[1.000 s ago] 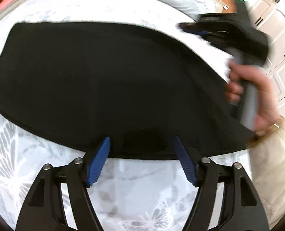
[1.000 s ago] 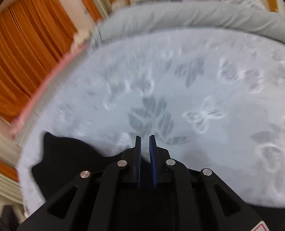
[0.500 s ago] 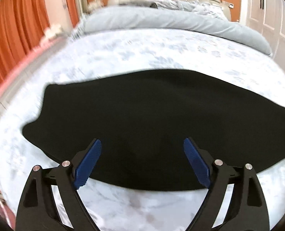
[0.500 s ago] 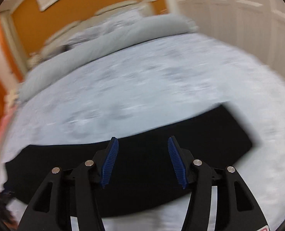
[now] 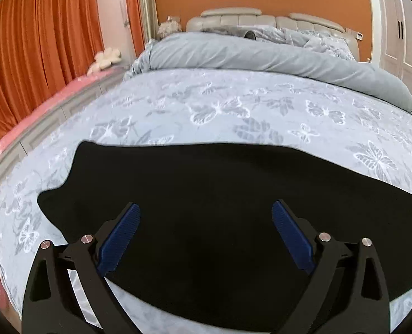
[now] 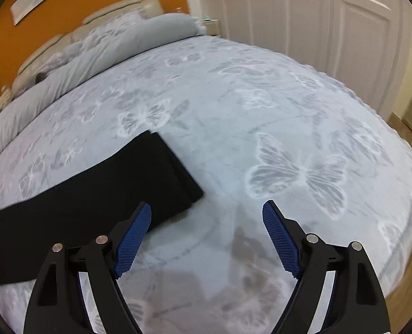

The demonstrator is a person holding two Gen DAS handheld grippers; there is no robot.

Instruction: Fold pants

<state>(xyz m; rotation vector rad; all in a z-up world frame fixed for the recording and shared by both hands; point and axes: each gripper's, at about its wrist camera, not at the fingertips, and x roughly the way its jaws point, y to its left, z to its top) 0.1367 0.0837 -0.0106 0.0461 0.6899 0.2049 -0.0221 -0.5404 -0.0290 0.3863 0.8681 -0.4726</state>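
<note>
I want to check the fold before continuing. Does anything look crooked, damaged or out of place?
Nothing stands out. The black pants lie flat on the butterfly bedspread, and their end looks evenly stacked.

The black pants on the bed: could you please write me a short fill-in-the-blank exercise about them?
1. The pants are ____ in colour.
2. They lie flat on a bedspread printed with ____.
3. The curtains in the left wrist view are ____.
4. The right claw has ____ between its pads.

Missing words: black; butterflies; orange; nothing

no readable text, labels, brands or numbers anywhere
</note>
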